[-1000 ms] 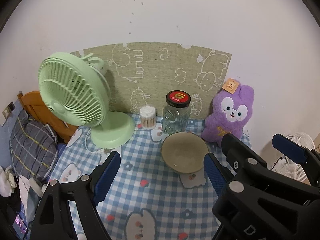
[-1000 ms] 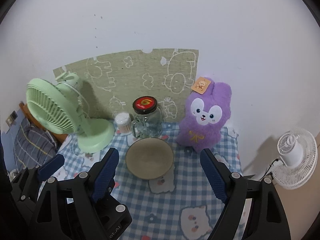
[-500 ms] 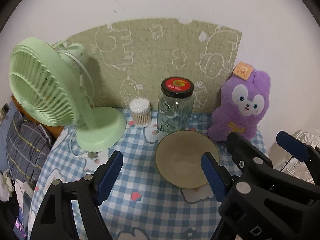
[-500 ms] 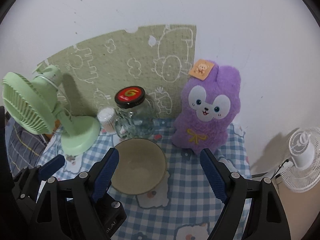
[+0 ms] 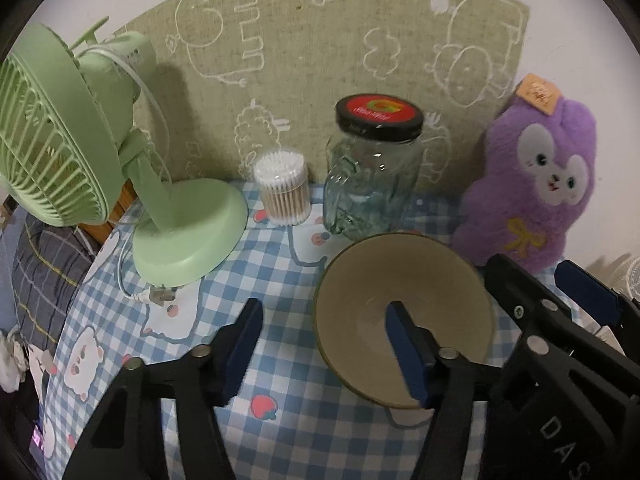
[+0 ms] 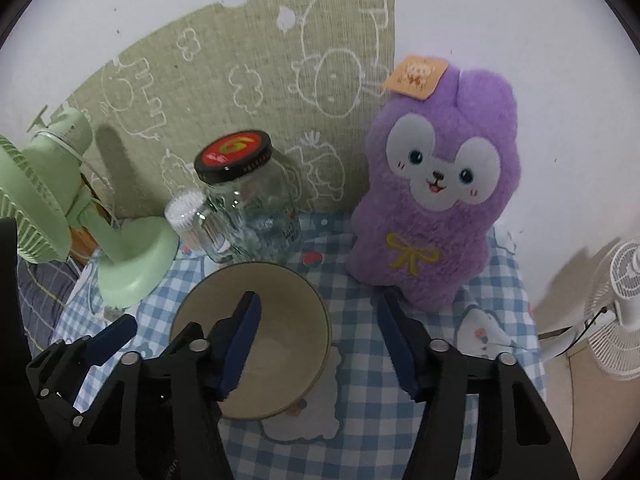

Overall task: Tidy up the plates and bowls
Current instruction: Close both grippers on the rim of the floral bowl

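Observation:
A beige bowl [image 5: 372, 280] [image 6: 280, 312] stands upright on the blue checked tablecloth [image 5: 280, 280]. In the left wrist view my left gripper [image 5: 324, 340] straddles the bowl's left rim, with one blue pad inside the bowl and the other outside over the cloth. In the right wrist view my right gripper [image 6: 318, 344] straddles the right rim the same way. The jaws of both grippers are closing, and the rim lies between them with a gap on each side. No pad presses on the bowl.
Behind the bowl stand a glass jar with a black lid [image 5: 372, 172], a tub of cotton swabs [image 5: 284, 188], a green desk fan [image 5: 72, 132] and a purple plush toy [image 6: 432, 200]. A white fan [image 6: 624, 308] stands beyond the table's right edge.
Both grippers have come down and forward onto the bowl. Their jaws have narrowed, and each now has a pad inside the bowl.

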A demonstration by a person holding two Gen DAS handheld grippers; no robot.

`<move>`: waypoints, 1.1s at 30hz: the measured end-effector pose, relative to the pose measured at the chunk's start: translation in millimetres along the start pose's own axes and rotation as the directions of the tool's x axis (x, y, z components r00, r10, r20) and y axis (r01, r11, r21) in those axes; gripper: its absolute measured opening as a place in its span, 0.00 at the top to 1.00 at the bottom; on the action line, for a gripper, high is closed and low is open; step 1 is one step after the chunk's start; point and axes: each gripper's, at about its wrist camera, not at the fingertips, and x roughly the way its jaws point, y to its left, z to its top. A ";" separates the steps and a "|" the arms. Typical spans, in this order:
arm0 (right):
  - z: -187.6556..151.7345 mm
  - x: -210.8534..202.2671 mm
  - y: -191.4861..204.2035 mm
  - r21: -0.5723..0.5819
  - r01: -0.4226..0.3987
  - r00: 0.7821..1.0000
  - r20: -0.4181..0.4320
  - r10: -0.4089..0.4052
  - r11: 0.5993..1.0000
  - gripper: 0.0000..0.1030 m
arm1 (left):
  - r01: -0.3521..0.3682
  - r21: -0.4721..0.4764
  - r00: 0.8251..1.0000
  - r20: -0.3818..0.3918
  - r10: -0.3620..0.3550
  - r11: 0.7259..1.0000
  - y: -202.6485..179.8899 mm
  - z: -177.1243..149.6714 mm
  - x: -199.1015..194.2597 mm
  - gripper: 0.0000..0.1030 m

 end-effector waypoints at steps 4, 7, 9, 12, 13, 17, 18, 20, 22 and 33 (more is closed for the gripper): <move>-2.8 14.6 -2.6 0.010 -0.002 1.000 -0.027 0.002 1.000 0.50 | 0.005 0.005 1.000 -0.022 -0.005 1.000 -1.9 -0.7 14.3 0.49; -5.0 23.3 -3.5 0.016 -0.001 0.999 -0.043 0.002 1.000 0.51 | -0.004 0.017 1.000 -0.023 0.005 1.000 -4.2 -1.5 21.8 0.51; -6.6 28.7 -5.2 0.022 0.000 0.999 -0.052 0.001 1.000 0.57 | -0.012 0.019 1.000 -0.026 0.013 1.000 -4.5 -1.8 27.1 0.53; -9.2 35.9 -8.2 0.033 0.002 0.998 -0.068 0.000 0.999 0.63 | -0.009 0.019 0.999 -0.040 0.010 1.000 -5.6 -2.9 35.5 0.59; -10.0 37.9 -8.6 0.036 0.001 0.997 -0.071 0.001 0.999 0.65 | -0.011 0.019 0.999 -0.044 0.012 1.000 -6.4 -3.3 37.9 0.61; -12.7 45.4 -10.8 0.045 0.002 0.997 -0.083 0.002 0.999 0.73 | -0.016 0.021 0.999 -0.051 0.017 1.000 -9.0 -5.3 44.5 0.67; -13.2 46.5 -11.4 0.047 0.001 0.996 -0.084 0.003 0.999 0.73 | -0.017 0.021 0.998 -0.053 0.018 1.000 -9.0 -5.7 46.0 0.69; -13.5 47.6 -11.0 0.048 -0.003 0.997 -0.083 0.007 0.999 0.74 | -0.015 0.015 0.998 -0.059 0.016 1.000 -8.7 -6.2 48.4 0.74; -13.0 49.1 -10.1 0.047 -0.009 0.996 -0.083 0.013 0.999 0.78 | -0.030 0.009 0.998 -0.058 0.030 1.000 -8.3 -6.5 49.5 0.77; -14.1 55.4 -3.5 0.052 -0.019 0.994 -0.105 0.024 0.998 0.86 | -0.042 0.010 0.997 -0.066 0.043 0.999 -4.5 -7.7 51.6 0.86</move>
